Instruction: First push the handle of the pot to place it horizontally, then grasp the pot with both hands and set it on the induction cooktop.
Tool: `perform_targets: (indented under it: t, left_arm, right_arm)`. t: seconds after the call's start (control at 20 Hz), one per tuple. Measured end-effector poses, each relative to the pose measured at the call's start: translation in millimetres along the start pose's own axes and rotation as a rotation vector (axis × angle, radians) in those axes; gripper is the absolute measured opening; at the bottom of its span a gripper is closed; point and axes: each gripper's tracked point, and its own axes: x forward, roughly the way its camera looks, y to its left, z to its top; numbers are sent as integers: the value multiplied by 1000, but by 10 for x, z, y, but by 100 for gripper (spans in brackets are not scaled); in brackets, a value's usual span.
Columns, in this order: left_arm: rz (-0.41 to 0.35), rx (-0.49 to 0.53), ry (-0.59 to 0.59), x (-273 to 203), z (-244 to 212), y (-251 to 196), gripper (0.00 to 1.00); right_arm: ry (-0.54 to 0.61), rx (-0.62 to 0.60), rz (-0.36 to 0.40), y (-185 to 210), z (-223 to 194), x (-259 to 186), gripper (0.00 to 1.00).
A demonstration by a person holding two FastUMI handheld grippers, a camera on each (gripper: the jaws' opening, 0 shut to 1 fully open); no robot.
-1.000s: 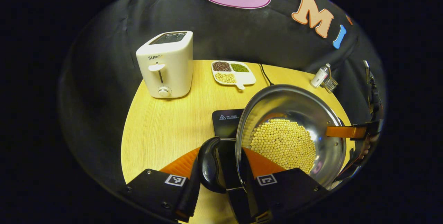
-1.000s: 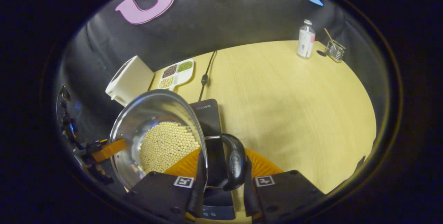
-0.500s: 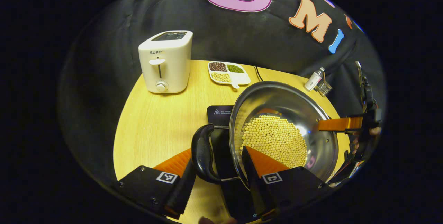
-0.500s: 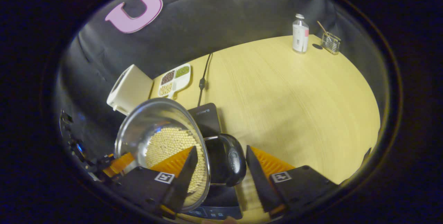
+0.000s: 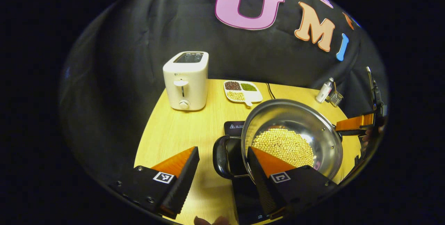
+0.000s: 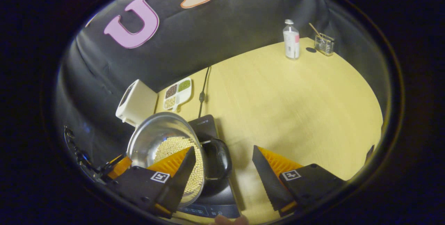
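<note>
A steel pot (image 5: 323,138) holding pale yellow beans (image 5: 283,144) sits on the black induction cooktop (image 5: 233,127). Its near black loop handle (image 5: 219,157) lies between the spread fingers of my left gripper (image 5: 222,150), which is open and touches nothing. At the pot's far side the other gripper's finger (image 5: 353,123) is visible. In the right gripper view the pot (image 6: 153,134) rests on the cooktop (image 6: 205,125), and its black handle (image 6: 219,160) lies just inside the left finger of my open right gripper (image 6: 223,148).
A white toaster (image 5: 186,80) and a divided dish of beans (image 5: 242,91) stand at the back of the wooden table (image 6: 295,93). The cooktop's cord (image 6: 202,91) runs back. A bottle (image 6: 291,40) and wire holder (image 6: 323,43) stand at the far right corner.
Both grippers were shut on the pot's handles and holding it tilted above the cooktop. Both have opened and drawn back, and the pot now rests level on the cooktop.
</note>
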Motion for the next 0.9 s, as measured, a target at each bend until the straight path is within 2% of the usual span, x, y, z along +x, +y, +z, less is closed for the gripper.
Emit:
perform_targets:
  t: [0.05, 0.1, 0.3, 0.35, 0.5, 0.65, 0.9]
  left_arm:
    - [16, 12, -33, -38, 81, 0, 85]
    - [27, 24, -61, -95, 147, -15, 83]
    - [39, 33, -103, -283, 255, -252, 86]
    - [28, 18, -103, -328, 247, -376, 89]
    - [13, -49, -93, -392, 158, -811, 90]
    - [25, -111, -30, -473, -77, -1218, 90]
    - [54, -167, -27, -732, -217, -1854, 90]
  right_arm:
    - [-15, 20, 8, -42, 52, -51, 94]
    - [-28, 33, 12, -98, 110, -93, 100]
    - [-39, 49, 45, -379, 192, -245, 100]
    - [-32, 41, 49, -480, 198, -264, 100]
    - [-33, 41, 71, -761, 251, -352, 100]
    - [-52, 24, 88, -1106, 300, -509, 100]
    - [-56, 9, 143, -1632, 307, -734, 100]
